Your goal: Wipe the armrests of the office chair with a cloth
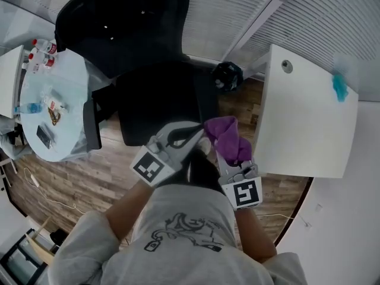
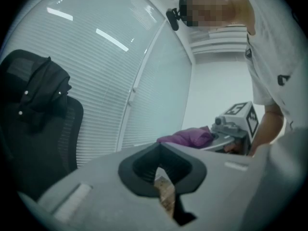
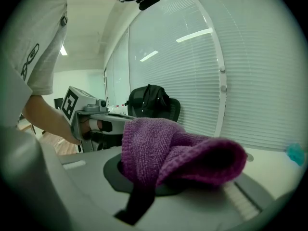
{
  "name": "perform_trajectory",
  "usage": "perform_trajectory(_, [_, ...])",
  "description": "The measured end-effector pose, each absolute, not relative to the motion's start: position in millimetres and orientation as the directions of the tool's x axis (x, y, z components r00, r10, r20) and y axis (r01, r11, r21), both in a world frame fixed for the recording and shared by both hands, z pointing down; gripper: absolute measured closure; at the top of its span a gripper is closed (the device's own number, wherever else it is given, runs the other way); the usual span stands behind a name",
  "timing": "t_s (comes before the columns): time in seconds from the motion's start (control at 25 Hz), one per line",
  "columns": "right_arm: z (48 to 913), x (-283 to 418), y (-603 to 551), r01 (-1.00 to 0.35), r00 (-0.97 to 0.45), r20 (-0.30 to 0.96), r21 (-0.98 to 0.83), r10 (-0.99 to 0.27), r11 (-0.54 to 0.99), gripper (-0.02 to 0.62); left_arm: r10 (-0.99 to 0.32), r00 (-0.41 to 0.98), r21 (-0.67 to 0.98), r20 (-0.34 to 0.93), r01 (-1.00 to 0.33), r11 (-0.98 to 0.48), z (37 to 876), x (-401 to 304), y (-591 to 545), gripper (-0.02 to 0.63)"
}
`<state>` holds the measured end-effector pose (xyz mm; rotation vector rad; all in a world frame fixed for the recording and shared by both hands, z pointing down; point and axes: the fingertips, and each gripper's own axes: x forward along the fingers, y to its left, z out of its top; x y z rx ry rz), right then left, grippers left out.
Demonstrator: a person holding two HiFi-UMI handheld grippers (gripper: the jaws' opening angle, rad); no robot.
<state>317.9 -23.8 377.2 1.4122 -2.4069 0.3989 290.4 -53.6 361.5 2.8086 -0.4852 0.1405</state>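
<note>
The black office chair point(image 1: 155, 97) stands before me with a dark jacket point(image 1: 119, 16) draped over its backrest. Its left armrest point(image 1: 90, 123) shows beside the seat; I cannot make out the other armrest. My right gripper point(image 1: 224, 156) is shut on a purple cloth point(image 1: 228, 138), which bunches over its jaws in the right gripper view point(image 3: 173, 150). My left gripper point(image 1: 196, 136) hangs just left of the cloth, over the seat's front edge, jaws shut and holding nothing. In the left gripper view the cloth point(image 2: 187, 137) and the right gripper point(image 2: 236, 124) sit ahead, with the chair point(image 2: 33, 124) at the left.
A white desk point(image 1: 309, 117) stands at the right with a small teal thing point(image 1: 339, 88) on it. At the left is a round glass table point(image 1: 35, 117) carrying bottles and small items. A black object point(image 1: 227, 76) lies on the wooden floor by the blinds.
</note>
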Motion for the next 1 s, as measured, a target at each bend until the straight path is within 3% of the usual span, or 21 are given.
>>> perform_trajectory(0.6, [534.7, 318.9, -23.4, -0.866, -0.463, 0.570, -0.126, -0.679, 0.484, 0.565, -0.323, 0.927, 0.303, 0.190, -0.368, -0.879, 494.0, 288.5, -72.5, 0.604])
perform_trajectory(1.0, [618.0, 319.2, -14.0, -0.873, -0.448, 0.661, -0.178, -0.602, 0.454, 0.565, -0.313, 0.926, 0.314, 0.213, -0.368, -0.875, 534.3, 288.5, -70.4, 0.604])
